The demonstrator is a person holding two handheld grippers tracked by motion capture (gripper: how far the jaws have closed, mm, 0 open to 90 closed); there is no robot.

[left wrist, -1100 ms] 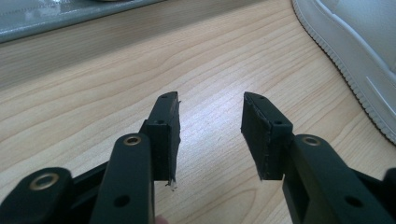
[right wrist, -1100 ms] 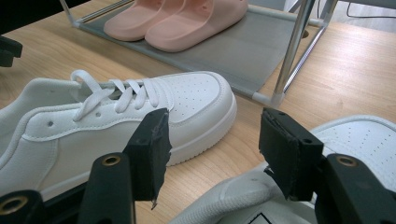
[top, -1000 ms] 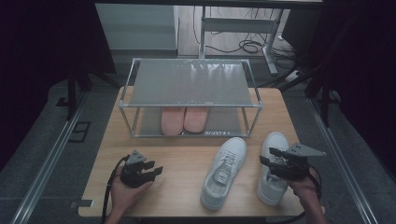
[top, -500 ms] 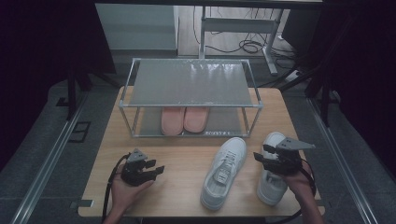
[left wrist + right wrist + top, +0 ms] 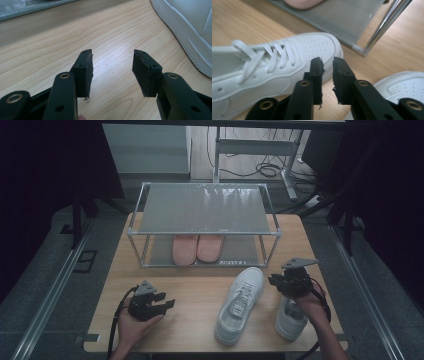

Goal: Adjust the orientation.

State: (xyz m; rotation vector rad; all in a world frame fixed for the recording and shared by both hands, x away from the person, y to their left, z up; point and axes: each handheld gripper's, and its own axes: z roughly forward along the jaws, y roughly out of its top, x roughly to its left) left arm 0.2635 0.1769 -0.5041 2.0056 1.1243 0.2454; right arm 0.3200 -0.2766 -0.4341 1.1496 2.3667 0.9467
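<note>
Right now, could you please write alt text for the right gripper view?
The right gripper hangs with its black jaws nearly closed on nothing, just in front of a white sneaker on the wooden table. A second white sneaker lies beside it.

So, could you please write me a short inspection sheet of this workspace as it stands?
Surface: wooden table, bare between the shoes.
Job's things: two white sneakers, the middle sneaker angled toward the rack, the right sneaker under the person's right hand.
Clutter: nothing seen.
Rack: metal shoe rack at the back, pink slippers on its lower shelf.
Grippers: left hand-held gripper open over bare wood; right hand-held gripper has just been closing, a narrow gap left, nothing between the jaws.
Cables: one trails from each gripper; more on the floor behind.
Surroundings: dark, grey floor, desk frame behind.
</note>
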